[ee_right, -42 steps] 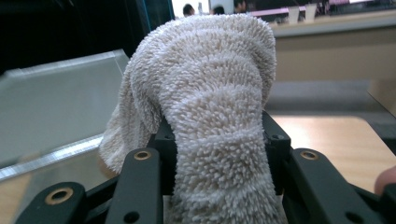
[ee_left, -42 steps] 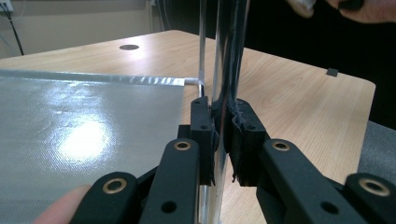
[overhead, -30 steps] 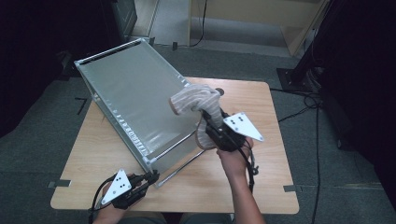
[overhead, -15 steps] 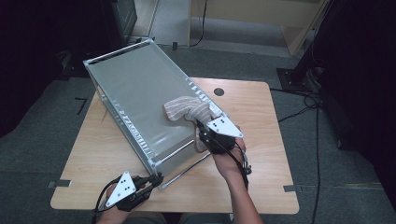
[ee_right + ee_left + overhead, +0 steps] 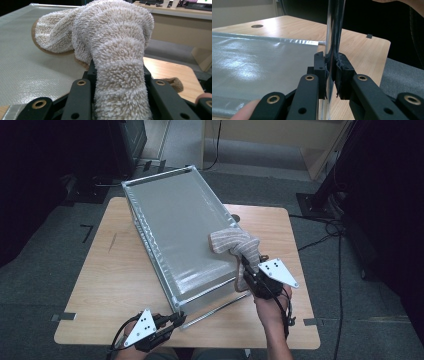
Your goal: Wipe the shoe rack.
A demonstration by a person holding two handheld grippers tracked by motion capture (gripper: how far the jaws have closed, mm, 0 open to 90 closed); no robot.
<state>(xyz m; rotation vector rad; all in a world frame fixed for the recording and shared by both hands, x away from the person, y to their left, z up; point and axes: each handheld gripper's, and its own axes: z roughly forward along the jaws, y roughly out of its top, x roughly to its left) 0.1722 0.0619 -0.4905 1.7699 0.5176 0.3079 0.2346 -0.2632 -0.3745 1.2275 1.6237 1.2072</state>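
**Desk:** Dark carpet and black stands ring a light wooden table (image 5: 115,270); what sits on it?

**Photographer:** A large silver box of foil-like fabric with a metal frame (image 5: 175,230), tilted on the tabletop. Its near corner post runs upright between the jaws of the left gripper (image 5: 175,321), at the table's front edge.

**Desk:** How do those jaws stand?

**Photographer:** Fully closed on the thin metal frame edge (image 5: 332,37). The left gripper view has both black pads pressed flat against it, the silver side panel stretching away to the left of the fingers (image 5: 320,67).

**Desk:** And the other hand?

**Photographer:** The right gripper (image 5: 246,270) clamps a beige striped terry towel (image 5: 235,245), its jaws having just opened slightly around the cloth. In the right gripper view the towel (image 5: 117,62) bulges up between the two fingers (image 5: 80,97) and folds forward over the box's silver top (image 5: 25,65).

**Desk:** Where does the towel touch?

**Photographer:** Beyond the fingertips, its bunched end rests on the box's upper panel near the right edge. A person's right hand (image 5: 272,307) grips the tool just behind.
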